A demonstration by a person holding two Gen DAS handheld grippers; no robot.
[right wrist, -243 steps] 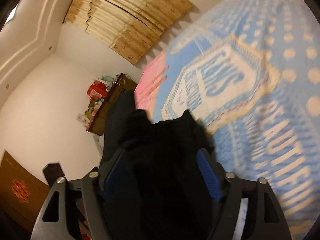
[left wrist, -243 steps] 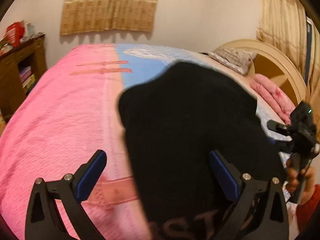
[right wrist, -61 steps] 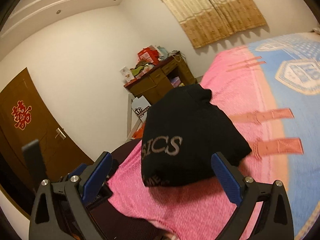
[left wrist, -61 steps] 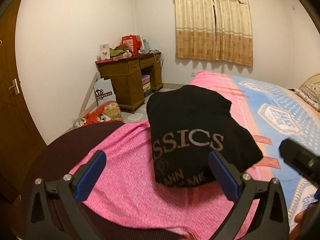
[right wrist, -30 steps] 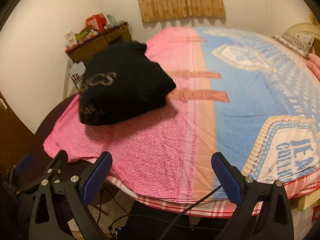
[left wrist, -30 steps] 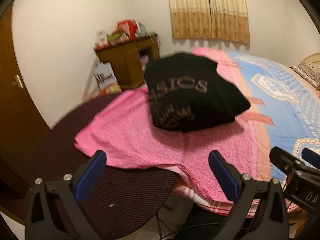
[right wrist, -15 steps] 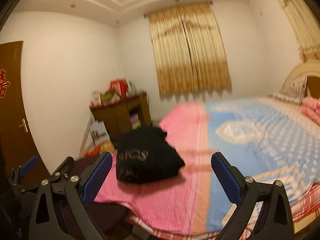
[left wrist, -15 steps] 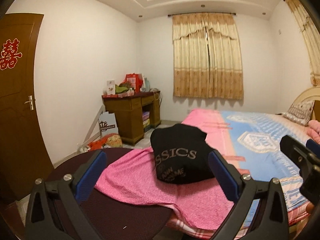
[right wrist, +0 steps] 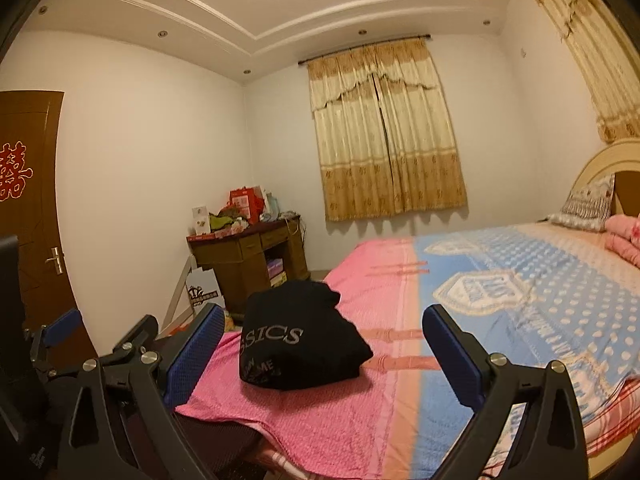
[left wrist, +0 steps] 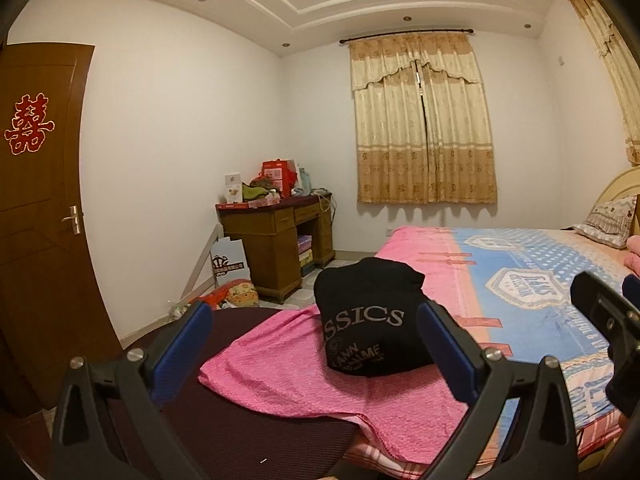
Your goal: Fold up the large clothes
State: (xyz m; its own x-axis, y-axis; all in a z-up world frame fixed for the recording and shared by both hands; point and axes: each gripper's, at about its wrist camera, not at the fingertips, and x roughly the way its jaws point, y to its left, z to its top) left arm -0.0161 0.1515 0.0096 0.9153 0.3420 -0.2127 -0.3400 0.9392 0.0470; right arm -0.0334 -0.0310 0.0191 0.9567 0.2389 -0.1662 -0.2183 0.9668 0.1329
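A folded black garment (left wrist: 370,316) with grey lettering lies on the pink corner of the bed cover; it also shows in the right wrist view (right wrist: 298,340). My left gripper (left wrist: 314,344) is open and empty, held back from the bed and apart from the garment. My right gripper (right wrist: 320,344) is open and empty too, also back from the bed. The right gripper's body (left wrist: 608,328) shows at the right edge of the left wrist view. The left gripper (right wrist: 96,344) shows at the lower left of the right wrist view.
The bed (left wrist: 532,288) has a pink and blue cover, with pillows (right wrist: 588,204) at its headboard end. A dark round chair seat (left wrist: 240,432) sits below the bed corner. A cluttered wooden desk (left wrist: 280,232) stands by the far wall. A brown door (left wrist: 40,216) is at left.
Both grippers have let go of the black garment and drawn back and up from the bed. The garment now lies folded on the pink corner, and the views have levelled out.
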